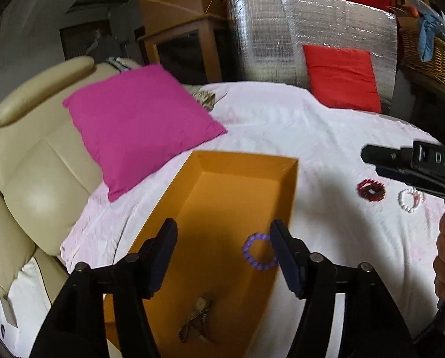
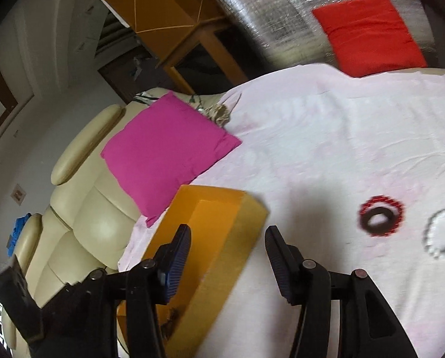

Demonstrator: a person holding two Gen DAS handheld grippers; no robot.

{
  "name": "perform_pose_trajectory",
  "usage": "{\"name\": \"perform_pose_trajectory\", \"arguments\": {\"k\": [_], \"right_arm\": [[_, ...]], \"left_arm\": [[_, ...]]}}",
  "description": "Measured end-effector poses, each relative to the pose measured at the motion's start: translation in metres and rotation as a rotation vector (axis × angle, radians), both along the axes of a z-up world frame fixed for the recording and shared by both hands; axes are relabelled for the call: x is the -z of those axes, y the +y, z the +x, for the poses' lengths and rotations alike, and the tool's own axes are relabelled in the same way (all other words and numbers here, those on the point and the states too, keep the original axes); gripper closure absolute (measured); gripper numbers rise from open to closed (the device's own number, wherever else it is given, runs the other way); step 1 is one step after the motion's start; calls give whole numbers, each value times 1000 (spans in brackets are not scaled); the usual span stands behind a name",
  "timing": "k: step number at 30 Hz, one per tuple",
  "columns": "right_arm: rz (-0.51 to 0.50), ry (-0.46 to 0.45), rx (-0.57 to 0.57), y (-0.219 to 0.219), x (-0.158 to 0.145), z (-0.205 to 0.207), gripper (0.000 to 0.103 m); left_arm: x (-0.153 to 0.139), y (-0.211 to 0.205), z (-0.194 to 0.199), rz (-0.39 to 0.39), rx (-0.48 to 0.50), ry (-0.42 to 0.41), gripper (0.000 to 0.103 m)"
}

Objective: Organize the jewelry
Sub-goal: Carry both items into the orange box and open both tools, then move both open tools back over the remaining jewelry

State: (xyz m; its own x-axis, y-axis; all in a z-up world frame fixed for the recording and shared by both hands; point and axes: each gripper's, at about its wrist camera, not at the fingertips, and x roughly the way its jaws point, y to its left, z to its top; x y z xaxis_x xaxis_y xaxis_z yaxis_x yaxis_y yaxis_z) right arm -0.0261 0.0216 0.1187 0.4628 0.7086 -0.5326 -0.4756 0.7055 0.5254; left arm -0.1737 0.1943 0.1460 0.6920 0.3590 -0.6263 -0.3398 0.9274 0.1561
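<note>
With both the left gripper [image 1: 222, 253] and right gripper [image 2: 227, 256] gaping wide and empty, I'd bring the right one squarely over the red beaded bracelet [image 2: 380, 220] on the white sheet [image 2: 327, 149], pinch one side of its ring, then lift it into the orange box [image 1: 240, 197].

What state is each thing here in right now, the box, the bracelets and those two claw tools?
Orange box: open, lidless.
Purple bracelet: inside the box.
Gold jewelry: inside the box.
Red bracelet: on the sheet.
White bracelet: on the sheet.
Left gripper: open, empty.
Right gripper: open, empty.

White sheet [image 1: 282, 125], orange box [image 1: 292, 179], red bracelet [image 1: 371, 190], white bracelet [image 1: 409, 200], pink cushion [image 1: 139, 125]
</note>
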Motion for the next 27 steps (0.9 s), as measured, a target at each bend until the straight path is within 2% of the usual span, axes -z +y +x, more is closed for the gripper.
{"name": "perform_pose_trajectory", "arguments": {"k": [4, 13, 15, 27], "right_arm": [[-18, -19, 47, -31, -7, 3, 47], [-31, -36, 164, -104, -16, 13, 47], [-42, -40, 182, -116, -17, 14, 42], [-113, -48, 274, -190, -10, 17, 41]], "left_arm": [[-10, -28, 11, 43, 25, -16, 30], [-21, -102, 52, 133, 115, -7, 29], [-23, -116, 59, 155, 139, -11, 29], [-20, -184, 90, 185, 242, -6, 29]]}}
